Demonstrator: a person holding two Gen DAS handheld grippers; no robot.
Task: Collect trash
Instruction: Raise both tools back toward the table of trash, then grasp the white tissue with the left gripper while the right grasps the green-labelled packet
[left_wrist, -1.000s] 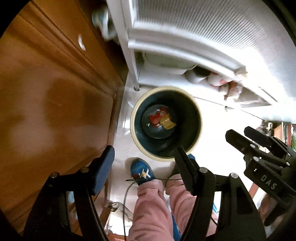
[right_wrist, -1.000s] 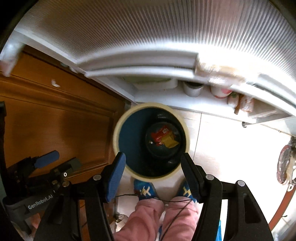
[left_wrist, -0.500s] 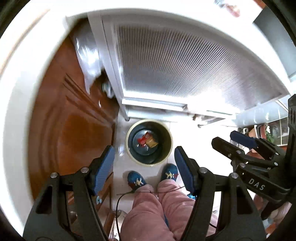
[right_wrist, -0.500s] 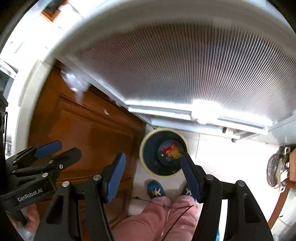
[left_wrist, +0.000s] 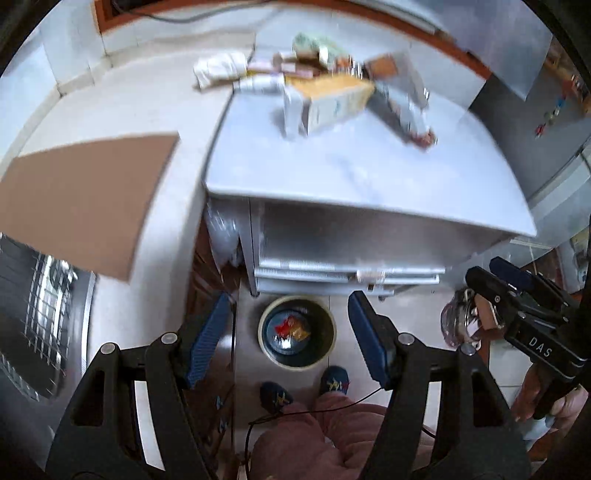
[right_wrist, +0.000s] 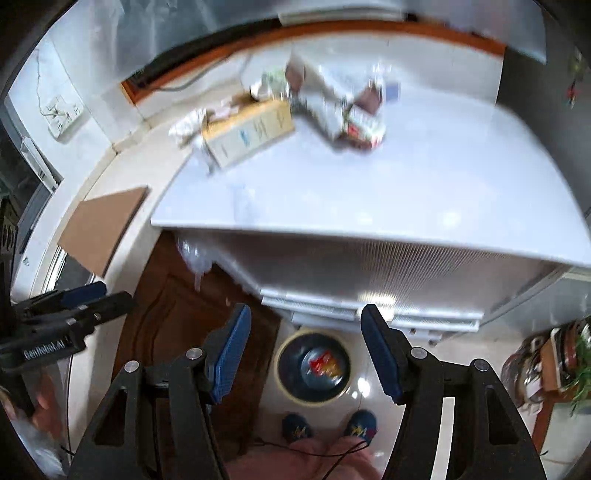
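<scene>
Both held high above the trash bin (left_wrist: 296, 332), left gripper (left_wrist: 286, 341) and right gripper (right_wrist: 306, 349) each spread wide, gripping nothing. Inside the bin, red and yellow wrappers (right_wrist: 325, 365). Beyond the bin, on the white tabletop (right_wrist: 406, 184), a blurred heap of trash (left_wrist: 332, 88): yellow-and-white carton (right_wrist: 249, 133), crumpled wrappers.

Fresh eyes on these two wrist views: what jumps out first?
The heap of boxes and wrappers at the far side of the white tabletop, blurred by motion. Then the round bin on the floor below the table's front edge, red and yellow wrappers already inside. Left gripper and right gripper both hang open and empty above it.
</scene>
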